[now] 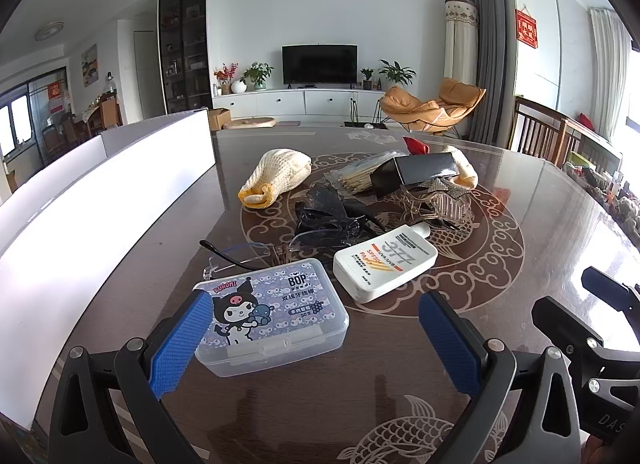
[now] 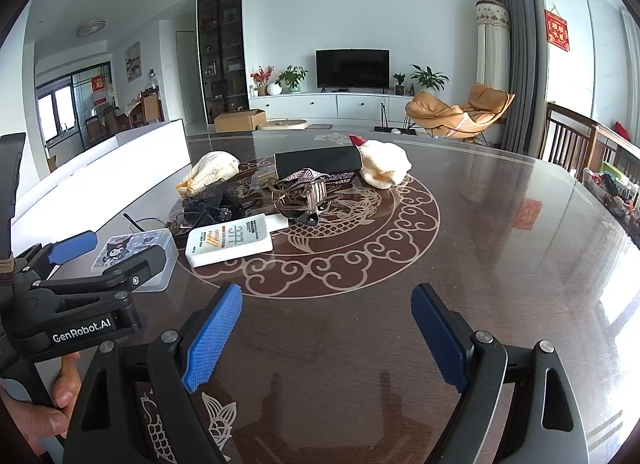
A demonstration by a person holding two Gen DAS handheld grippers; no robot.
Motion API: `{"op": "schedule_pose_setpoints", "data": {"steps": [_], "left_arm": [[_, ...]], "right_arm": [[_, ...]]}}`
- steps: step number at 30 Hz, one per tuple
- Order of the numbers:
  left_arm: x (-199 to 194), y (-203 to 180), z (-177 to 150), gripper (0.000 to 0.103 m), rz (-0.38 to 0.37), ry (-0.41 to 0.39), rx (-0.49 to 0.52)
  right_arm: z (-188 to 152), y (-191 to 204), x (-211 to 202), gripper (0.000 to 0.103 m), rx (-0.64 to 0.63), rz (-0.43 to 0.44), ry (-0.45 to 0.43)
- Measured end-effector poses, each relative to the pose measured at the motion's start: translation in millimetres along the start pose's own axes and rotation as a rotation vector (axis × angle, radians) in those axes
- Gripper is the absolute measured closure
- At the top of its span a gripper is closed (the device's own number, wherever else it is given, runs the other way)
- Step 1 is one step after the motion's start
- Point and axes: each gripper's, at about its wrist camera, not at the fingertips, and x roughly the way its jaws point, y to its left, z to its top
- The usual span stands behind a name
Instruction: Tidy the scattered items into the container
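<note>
A clear floss box [image 1: 272, 312] with a cartoon label lies between the fingers of my left gripper [image 1: 316, 300], close to the left pad [image 1: 182, 340]. The right pad stands well clear of it, so this gripper is open. Beyond the box lie a white sunscreen bottle [image 1: 384, 262], clear glasses [image 1: 240, 256], a black hair clip [image 1: 328, 216], a cream knitted piece [image 1: 276, 176] and a black box [image 1: 416, 172]. The tall white container [image 1: 100, 204] stands along the left. My right gripper [image 2: 326, 290] hovers open over bare table, with nothing between its fingers.
The dark, patterned round table [image 2: 500, 264] has open surface on its right half. A star-shaped clip [image 2: 308, 188] and a second cream piece [image 2: 384, 168] lie by the black box. Wooden chairs [image 2: 568, 140] stand past the right edge. A person's hand [image 2: 52, 404] holds the left gripper's handle.
</note>
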Motion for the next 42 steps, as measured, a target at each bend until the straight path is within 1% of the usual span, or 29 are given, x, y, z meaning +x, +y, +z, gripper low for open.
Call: {"op": "schedule_pose_setpoints", "data": {"steps": [29,36,39,42], "left_arm": [[0.7,-0.6,0.4,0.000,-0.007,-0.003,0.012],[0.5,3.4,1.1,0.000,-0.028,0.004,-0.002],[1.6,10.2,1.8,0.000,-0.037,0.051,-0.010],[1.6,24.9,0.9,0.000,-0.081,0.110,-0.012]], "right_arm": [[0.5,-1.1,0.0,0.016,0.012,0.009,-0.004],[0.7,-1.4,-0.1,0.016,0.014,0.012,-0.002],[0.7,-1.9,0.4,0.016,0.017,0.019,0.000],[0.7,-2.7,0.8,0.016,0.023,0.027,0.000]]}}
